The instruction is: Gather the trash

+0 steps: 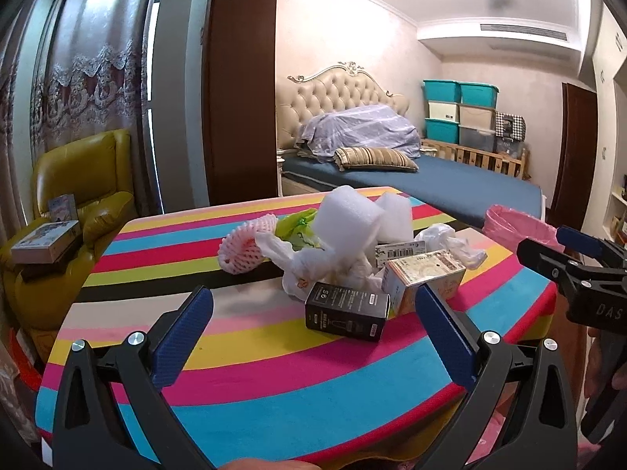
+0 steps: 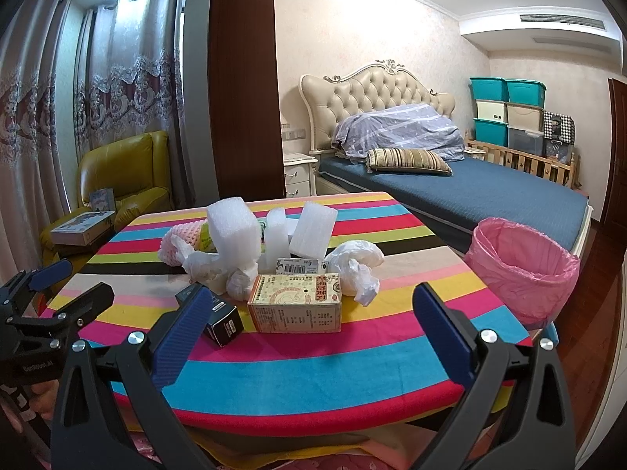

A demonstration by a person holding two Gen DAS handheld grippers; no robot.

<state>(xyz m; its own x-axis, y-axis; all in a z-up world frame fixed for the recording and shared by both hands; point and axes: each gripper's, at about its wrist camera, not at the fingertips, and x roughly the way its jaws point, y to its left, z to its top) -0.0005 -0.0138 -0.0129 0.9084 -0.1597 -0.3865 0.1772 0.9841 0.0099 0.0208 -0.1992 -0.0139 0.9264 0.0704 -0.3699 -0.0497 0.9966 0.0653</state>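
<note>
Both tools hung above the near edge of the striped multicoloured tablecloth (image 2: 313, 376). Left gripper (image 1: 313, 329) and right gripper (image 2: 309, 327) gaped wide, each holding nothing. Trash sat mid-table: small black printed carton (image 1: 347, 309), beige printed cardboard box (image 2: 296, 309), white foam blocks (image 2: 233, 221), crumpled white plastic bags (image 2: 358, 266). The pink-lined round waste bin (image 2: 525, 274) stood beside the table's right edge. Risk: light foam could topple or slip from the jaws; a carton nudged sideways could scatter the pile.
</note>
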